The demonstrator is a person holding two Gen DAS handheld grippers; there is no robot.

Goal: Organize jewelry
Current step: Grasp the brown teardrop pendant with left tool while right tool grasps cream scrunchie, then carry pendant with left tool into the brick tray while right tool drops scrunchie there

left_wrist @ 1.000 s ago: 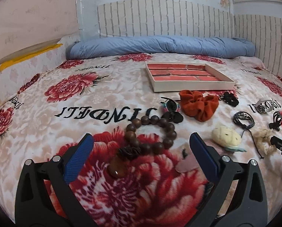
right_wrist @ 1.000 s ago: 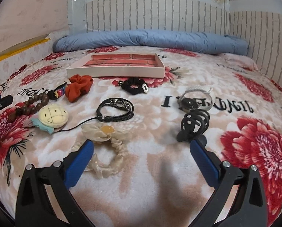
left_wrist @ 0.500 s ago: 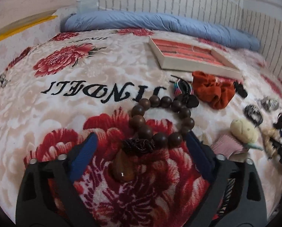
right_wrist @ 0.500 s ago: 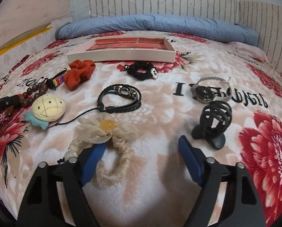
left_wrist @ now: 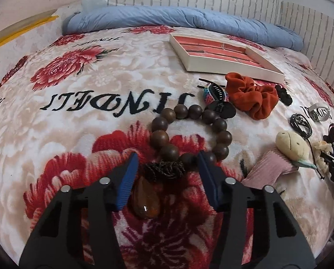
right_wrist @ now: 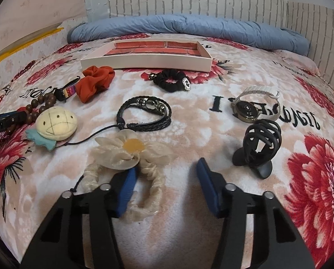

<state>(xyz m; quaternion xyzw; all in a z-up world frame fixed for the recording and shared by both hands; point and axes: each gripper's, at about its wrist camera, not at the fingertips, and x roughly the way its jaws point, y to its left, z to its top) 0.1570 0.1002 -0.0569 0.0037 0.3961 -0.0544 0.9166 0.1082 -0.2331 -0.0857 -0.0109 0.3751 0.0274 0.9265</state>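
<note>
A: Your left tool (left_wrist: pixel 167 159) is down over the bead bracelet (left_wrist: pixel 189 132) on the bed (left_wrist: pixel 113 134). Its jaws have just been closing, yet they stand apart, one blue pad each side of the dark knotted tassel (left_wrist: pixel 163 168), with the amber pendant (left_wrist: pixel 145 199) lying between the fingers. The right-hand pad looks close against a bead; you cannot tell from here whether it touches.

B: And your right tool (right_wrist: pixel 165 168)?

A: The same there: its jaws have just been closing and are apart now. The left pad sits on or just over the cream flower scrunchie (right_wrist: pixel 131 159); the right pad is over bare blanket. Nothing is clamped. The black claw clip (right_wrist: pixel 257 148) stands just beyond the right pad, clear of it.

B: Where does the rest lie for you?

A: The shallow tray (right_wrist: pixel 149 63) with red compartments sits toward the far side of the bed, before the rolled blue quilt (right_wrist: pixel 189 29). Near its front wall you have the orange scrunchie (right_wrist: pixel 95 81) and the black scrunchie (right_wrist: pixel 171 80). The braided black bracelet (right_wrist: pixel 144 114) lies mid-bed, the white-strapped watch (right_wrist: pixel 254 105) to its right. The plush face (right_wrist: pixel 57 124) rests left of the flower scrunchie, by the beads, beside the striped hair clip (left_wrist: pixel 214 93).
</note>
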